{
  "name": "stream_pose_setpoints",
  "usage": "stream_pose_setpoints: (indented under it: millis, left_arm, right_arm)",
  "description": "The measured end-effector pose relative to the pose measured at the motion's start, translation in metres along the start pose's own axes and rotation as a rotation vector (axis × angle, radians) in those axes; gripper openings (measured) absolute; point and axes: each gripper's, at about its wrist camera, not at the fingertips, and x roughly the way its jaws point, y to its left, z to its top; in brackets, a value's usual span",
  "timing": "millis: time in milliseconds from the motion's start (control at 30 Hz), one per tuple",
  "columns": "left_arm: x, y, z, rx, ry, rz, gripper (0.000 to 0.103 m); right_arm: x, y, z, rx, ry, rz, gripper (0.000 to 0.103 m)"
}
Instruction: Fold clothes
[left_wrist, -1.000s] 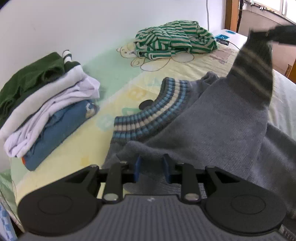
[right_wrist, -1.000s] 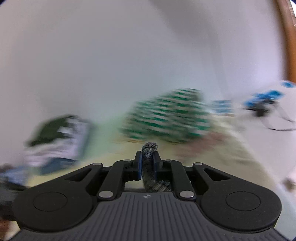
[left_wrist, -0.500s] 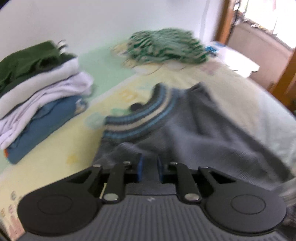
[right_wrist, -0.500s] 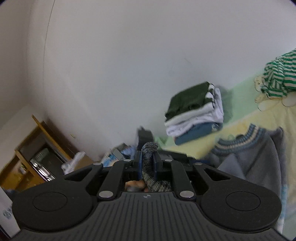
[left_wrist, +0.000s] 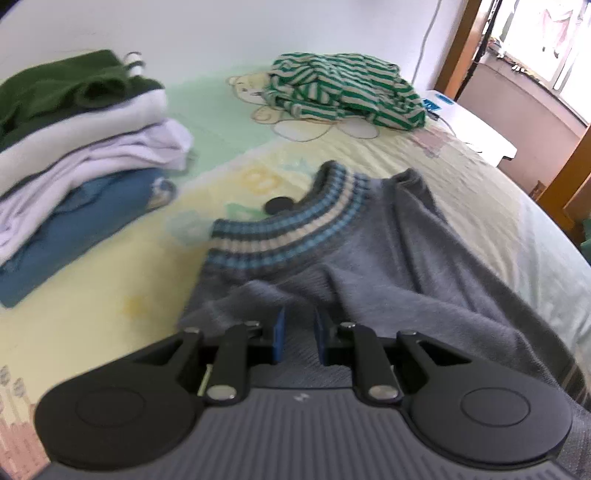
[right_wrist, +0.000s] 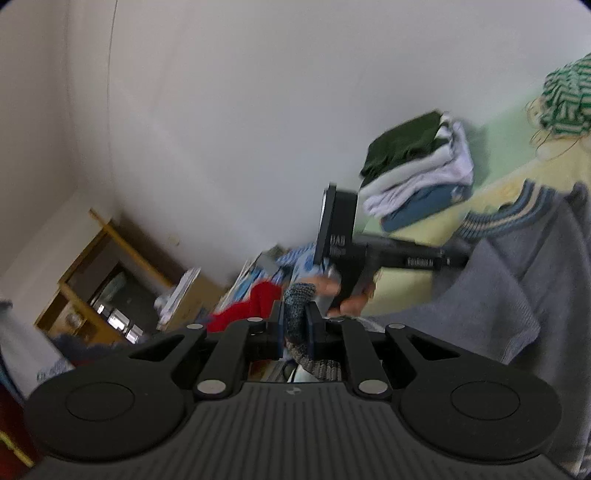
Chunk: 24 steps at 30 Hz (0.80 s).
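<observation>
A: so where's the sweater (left_wrist: 399, 254) sitting right now?

B: spread on the bed (left_wrist: 480, 192), gray knit, striped collar pointing to 11 o'clock in the left wrist view. Left claw (left_wrist: 298, 334) is narrow with a fold of the sweater's near edge between its blue pads (left_wrist: 277, 334); looks pinched to me.

A: and the right one?

B: right claw (right_wrist: 295, 325) is clamped tight on a gray knit cuff (right_wrist: 298, 295), sticking up at 12 o'clock between the pads.

A: anything else around?

B: folded stack of clothes (left_wrist: 77, 147) at 10 o'clock by the wall, dark green on top, blue at the bottom. A crumpled green striped shirt (left_wrist: 343, 90) at 12 o'clock. Right wrist view also catches a hand (right_wrist: 351, 295) gripping the other tool's handle.
</observation>
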Motion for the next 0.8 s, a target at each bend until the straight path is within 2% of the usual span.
stream_pose_setpoints:
  millis: [200,300,400,467,567,633,700,733,800]
  left_arm:
    - [-0.024,0.006,-0.009,-0.044,-0.019,-0.059,0.015]
    - [-0.029,-0.002,-0.018,-0.036,-0.007,-0.095,0.015]
    - [-0.025,-0.012,-0.025,-0.027,0.009,-0.108,0.016]
    - [-0.019,-0.018,-0.026,-0.021,0.02,-0.108,0.023]
    - [-0.01,-0.022,-0.023,-0.026,0.019,-0.116,0.025]
    - [-0.008,-0.025,-0.021,-0.028,0.014,-0.115,0.022]
    - [-0.005,-0.028,-0.019,-0.027,0.011,-0.112,0.01]
    - [-0.004,-0.029,-0.018,-0.024,0.012,-0.106,0.0]
    - [-0.005,-0.032,-0.019,-0.021,0.006,-0.097,0.0]
  right_arm:
    - [0.015,-0.002,-0.028,-0.047,0.187,-0.02,0.012]
    - [0.017,-0.008,-0.041,-0.052,0.248,-0.043,0.012]
    - [0.018,-0.013,-0.048,-0.048,0.274,-0.055,0.012]
    - [0.019,-0.017,-0.05,-0.036,0.278,-0.066,0.012]
    - [0.018,-0.021,-0.052,-0.022,0.272,-0.073,0.012]
    - [0.017,-0.021,-0.053,-0.023,0.272,-0.078,0.012]
    - [0.015,-0.02,-0.055,-0.028,0.275,-0.086,0.012]
    - [0.014,-0.02,-0.056,-0.031,0.275,-0.09,0.012]
    - [0.011,-0.018,-0.057,-0.033,0.269,-0.096,0.012]
